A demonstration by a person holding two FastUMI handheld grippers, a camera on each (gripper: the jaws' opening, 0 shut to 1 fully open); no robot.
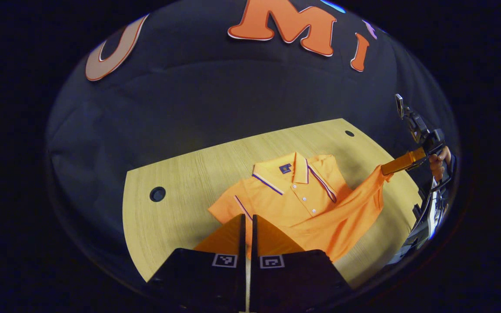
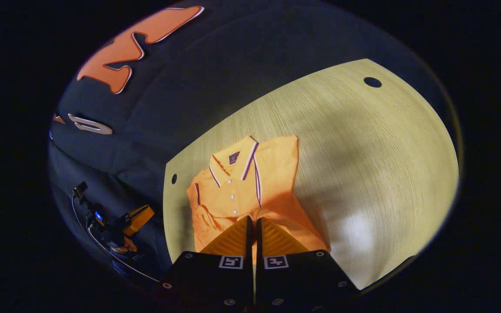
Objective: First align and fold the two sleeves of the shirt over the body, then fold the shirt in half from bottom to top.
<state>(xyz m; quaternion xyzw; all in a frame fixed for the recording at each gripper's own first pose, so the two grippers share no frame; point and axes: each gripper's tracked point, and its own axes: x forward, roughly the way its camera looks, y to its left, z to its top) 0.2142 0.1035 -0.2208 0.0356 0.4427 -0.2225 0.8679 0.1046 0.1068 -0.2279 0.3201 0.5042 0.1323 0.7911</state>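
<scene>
Left gripper view: a pale wood-grain table [image 1: 176,195] with round cable holes carries an orange short-sleeved polo shirt [image 1: 302,198] with dark-and-white striped collar trim, lying button side up near mid-table. The left gripper [image 1: 248,224] sits low at the bottom of this view, its fingers drawn almost together with only a thin slit between them; orange cloth lies right at the tips, but whether they pinch it cannot be told. To the right, the right gripper [image 1: 384,168] is raised above the table edge, held by a hand [image 1: 438,161], and grips the end of the shirt's lifted sleeve [image 1: 370,191], which stretches up and away from the body.

Right gripper view: the left gripper [image 2: 139,217] appears at far left, off the table edge. The shirt [image 2: 242,187] lies near the table's [image 2: 385,143] left side. The right gripper's [image 2: 252,228] fingers are closed on orange fabric.
</scene>
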